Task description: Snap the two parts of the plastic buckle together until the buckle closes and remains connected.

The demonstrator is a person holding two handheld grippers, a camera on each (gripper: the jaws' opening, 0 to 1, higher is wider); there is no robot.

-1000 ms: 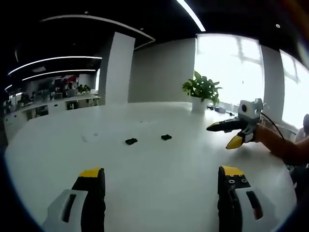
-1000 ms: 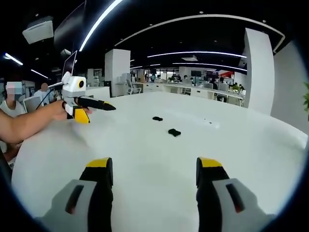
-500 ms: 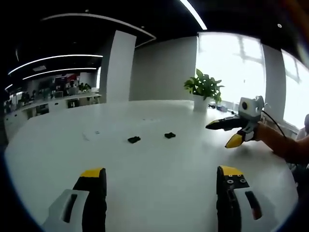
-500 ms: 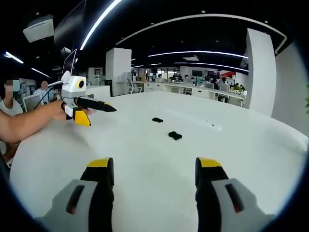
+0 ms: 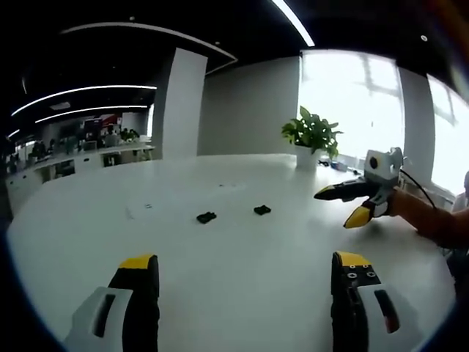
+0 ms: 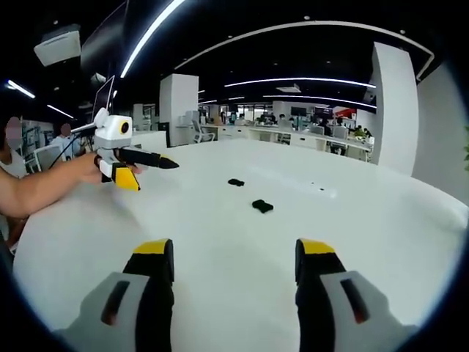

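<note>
Lying loose on the white worktop (image 5: 242, 264), the two black buckle halves sit apart from each other, unjoined; in the left gripper view the left buckle half (image 5: 206, 217) and the right buckle half (image 5: 261, 210) rest side by side near the middle of the surface; in the right gripper view the same pair appears as a nearer piece (image 6: 261, 206) and a farther one (image 6: 235, 182). Neither piece is touched by anything, so the joining step has not begun, as far as I can judge.

The left claw (image 5: 242, 273) stands with its yellow-tipped jaws wide apart and nothing between them, aimed across the worktop toward the pieces; the right claw (image 6: 233, 258) is likewise spread and empty. Each hangs above the surface, well short of the buckle; that looks like a ready stance, with the pieces kept in sight of both cameras before any approach.

Open room is generous: bare worktop lies all around the halves, and its curved edge runs well away from them on every side. A potted plant (image 5: 311, 143) stands at the far edge, well apart from the buckle. Each claw also shows in the other's view, held off to the side by a forearm, so the straight paths to the pieces look unobstructed.
</note>
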